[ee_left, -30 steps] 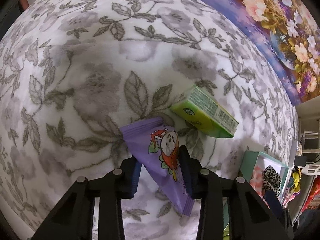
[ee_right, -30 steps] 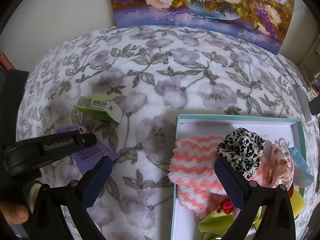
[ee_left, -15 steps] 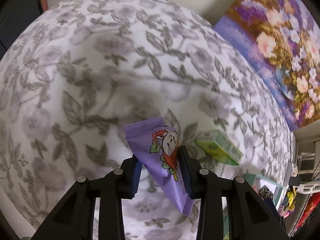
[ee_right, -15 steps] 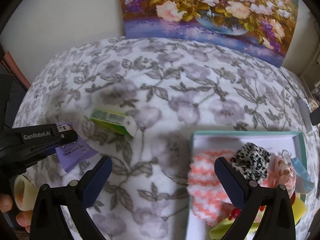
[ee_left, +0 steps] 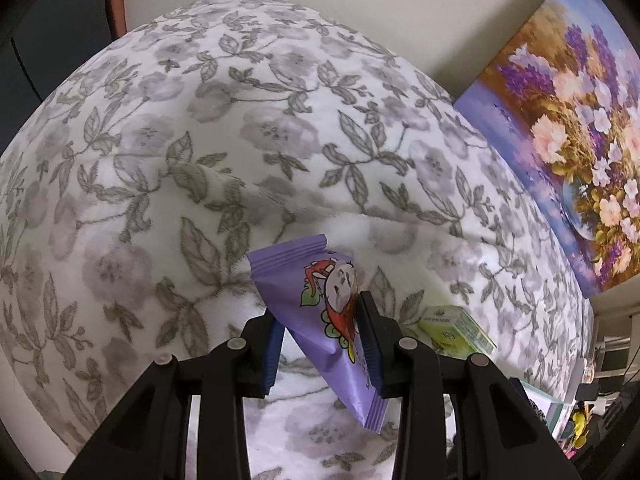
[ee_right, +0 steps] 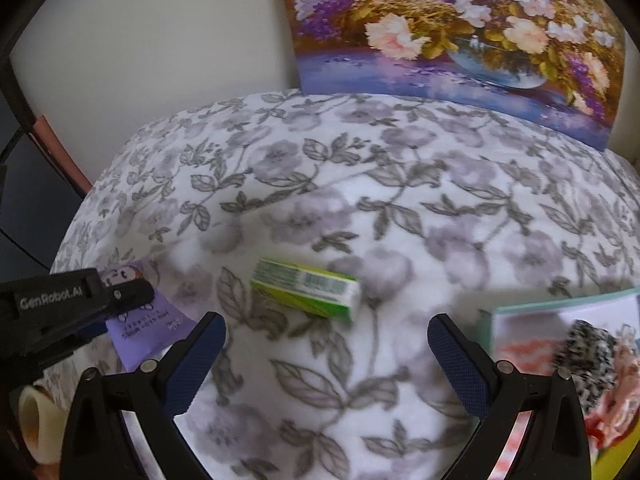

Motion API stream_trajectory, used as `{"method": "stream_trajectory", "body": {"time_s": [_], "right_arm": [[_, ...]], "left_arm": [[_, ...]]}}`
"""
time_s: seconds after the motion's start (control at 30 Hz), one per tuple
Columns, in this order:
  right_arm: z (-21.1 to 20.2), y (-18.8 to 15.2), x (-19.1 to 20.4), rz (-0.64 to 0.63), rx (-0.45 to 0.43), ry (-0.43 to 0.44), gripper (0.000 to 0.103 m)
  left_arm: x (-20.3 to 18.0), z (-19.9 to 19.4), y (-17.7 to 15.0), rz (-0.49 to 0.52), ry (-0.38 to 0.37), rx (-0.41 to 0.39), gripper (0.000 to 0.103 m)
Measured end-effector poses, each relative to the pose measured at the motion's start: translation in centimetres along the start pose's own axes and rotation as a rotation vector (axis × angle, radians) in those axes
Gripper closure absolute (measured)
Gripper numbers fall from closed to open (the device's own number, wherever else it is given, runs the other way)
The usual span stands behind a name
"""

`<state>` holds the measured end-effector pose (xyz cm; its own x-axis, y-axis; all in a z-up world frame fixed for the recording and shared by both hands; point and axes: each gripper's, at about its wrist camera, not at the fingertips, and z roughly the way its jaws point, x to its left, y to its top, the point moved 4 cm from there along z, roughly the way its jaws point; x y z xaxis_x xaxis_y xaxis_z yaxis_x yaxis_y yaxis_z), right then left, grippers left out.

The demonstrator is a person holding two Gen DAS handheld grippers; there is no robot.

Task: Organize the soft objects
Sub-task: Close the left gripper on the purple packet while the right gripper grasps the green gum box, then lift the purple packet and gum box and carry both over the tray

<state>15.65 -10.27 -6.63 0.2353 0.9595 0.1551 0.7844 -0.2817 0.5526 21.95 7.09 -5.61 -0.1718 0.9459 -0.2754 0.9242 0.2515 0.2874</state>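
A white blanket (ee_left: 280,152) printed with grey flowers and leaves covers the whole surface and fills most of both views. Behind it, leaning against the pale wall, stands a flower painting (ee_right: 460,32) in purple, gold and pink. At the right edge of the right wrist view lies a teal-rimmed box (ee_right: 560,305) holding soft things: an orange-and-white striped fluffy cloth (ee_right: 524,352) and a black-and-white leopard scrunchie (ee_right: 588,356), touching one another.

The right gripper (ee_right: 326,360) is spread wide and grasps nothing; it hangs above the blanket, its blue pads well apart. Just beyond and between them lies a green box (ee_right: 306,294) flat on the blanket, blurred in this view.

The left gripper (ee_left: 318,344) is clenched on a purple packet (ee_left: 324,320) with a cartoon figure printed on it. The packet sits tilted between the pads, its crimped top end sticking up past the fingertips and its lower end hanging below, clear of the blanket as far as can be seen. The green box lies near it, to the right.
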Motion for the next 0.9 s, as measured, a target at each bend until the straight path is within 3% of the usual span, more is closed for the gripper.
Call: {"method": "stream_trajectory", "body": {"time_s": [0.3, 0.4, 0.47, 0.9], "right_arm": [[2.5, 0.8, 1.0, 0.007, -0.005, -0.021, 0.011], [3.1, 0.8, 1.1, 0.013, -0.002, -0.014, 0.019], [3.4, 0.8, 1.2, 0.01, 0.001, -0.019, 0.032], [0.7, 0.6, 0.3, 0.035, -0.001, 0.005, 0.034]], "left_arm": [[0.8, 0.8, 0.2, 0.005, 0.02, -0.002, 0.066], [0.7, 1.2, 0.1, 0.008, 0.024, 0.006, 0.066], [0.7, 1.5, 0.0, 0.011, 0.024, 0.01, 0.066], [0.4, -0.4, -0.1, 0.027, 0.022, -0.019, 0.066]]}}
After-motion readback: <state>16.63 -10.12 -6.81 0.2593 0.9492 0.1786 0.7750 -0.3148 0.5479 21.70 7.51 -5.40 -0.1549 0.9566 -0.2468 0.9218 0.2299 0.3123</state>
